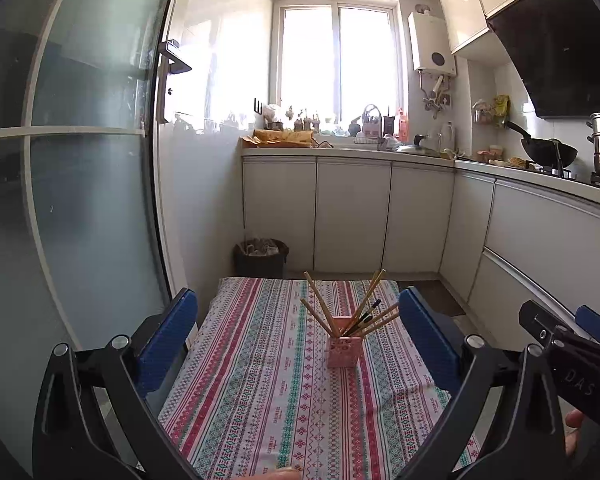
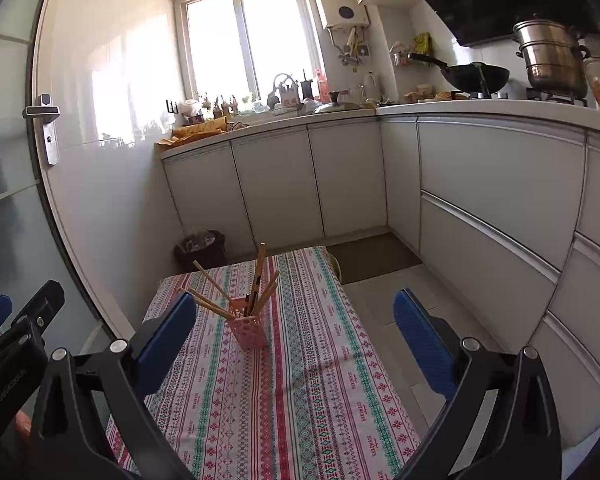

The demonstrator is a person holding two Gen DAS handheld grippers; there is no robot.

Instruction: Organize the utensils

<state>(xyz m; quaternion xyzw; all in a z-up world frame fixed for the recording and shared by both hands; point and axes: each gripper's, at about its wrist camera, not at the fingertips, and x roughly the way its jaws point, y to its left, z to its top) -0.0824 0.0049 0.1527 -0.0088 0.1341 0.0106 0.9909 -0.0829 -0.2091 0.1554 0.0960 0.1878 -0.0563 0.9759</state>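
Both grippers, left gripper and right gripper, hover tilted down, fingers spread, empty.

Bright window top centre, white cabinets beneath; frosted glass door left; patterned tablecloth foreground.

A table covered by a striped, red, green and white patterned cloth carries one thing: a pink perforated plastic holder of wooden chopsticks, fanned toward ten and two o'clock.
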